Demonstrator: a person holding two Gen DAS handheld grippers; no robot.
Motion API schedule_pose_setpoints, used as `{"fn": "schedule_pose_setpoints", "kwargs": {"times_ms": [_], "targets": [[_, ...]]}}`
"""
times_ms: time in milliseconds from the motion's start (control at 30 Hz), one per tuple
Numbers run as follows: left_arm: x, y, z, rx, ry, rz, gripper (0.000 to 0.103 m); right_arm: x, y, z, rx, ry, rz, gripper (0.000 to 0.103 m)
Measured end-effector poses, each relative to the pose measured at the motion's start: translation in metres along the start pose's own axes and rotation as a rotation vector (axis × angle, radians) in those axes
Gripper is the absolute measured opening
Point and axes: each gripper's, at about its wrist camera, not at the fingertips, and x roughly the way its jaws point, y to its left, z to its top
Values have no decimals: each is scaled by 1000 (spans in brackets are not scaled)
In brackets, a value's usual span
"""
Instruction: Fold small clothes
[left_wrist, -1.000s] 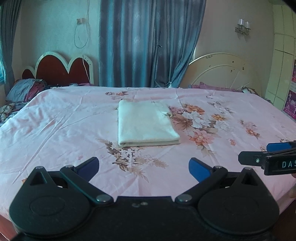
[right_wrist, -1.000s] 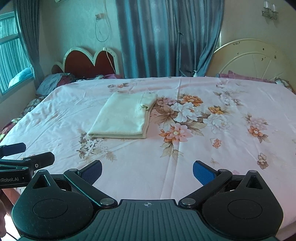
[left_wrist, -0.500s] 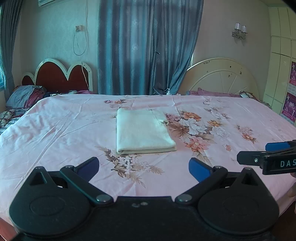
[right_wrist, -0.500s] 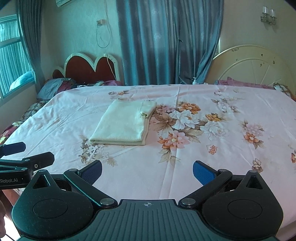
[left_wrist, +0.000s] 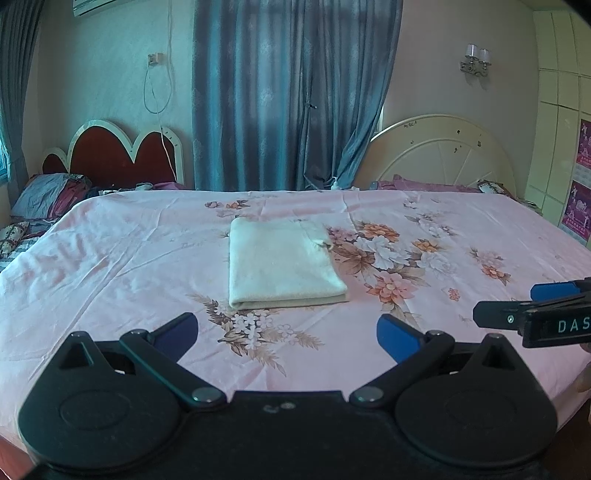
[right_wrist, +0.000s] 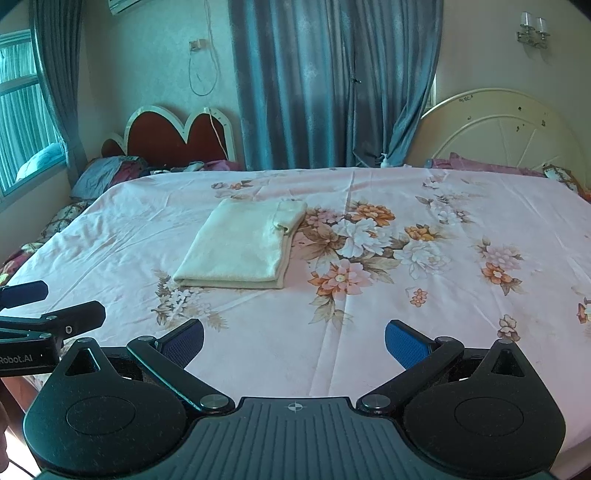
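Both tools are hanging over the near edge of the bed, the left tool and right tool spread wide and holding nothing. Farther in, well apart from them, the cream garment is lying folded flat, seemingly finished; next probably calls for nothing more than a check.

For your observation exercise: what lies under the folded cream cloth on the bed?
The folded cream cloth rests on the pink floral bedsheet. The sheet's print beneath it is covered, so whether anything else lies under cannot be seen.
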Motion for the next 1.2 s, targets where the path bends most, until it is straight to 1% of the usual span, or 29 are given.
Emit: {"fn": "schedule_pose_setpoints", "kwargs": {"times_ms": [1200], "targets": [[3,-1,3,8,-4,-7,103,2,-1,5,-7,-4,2,103]]}}
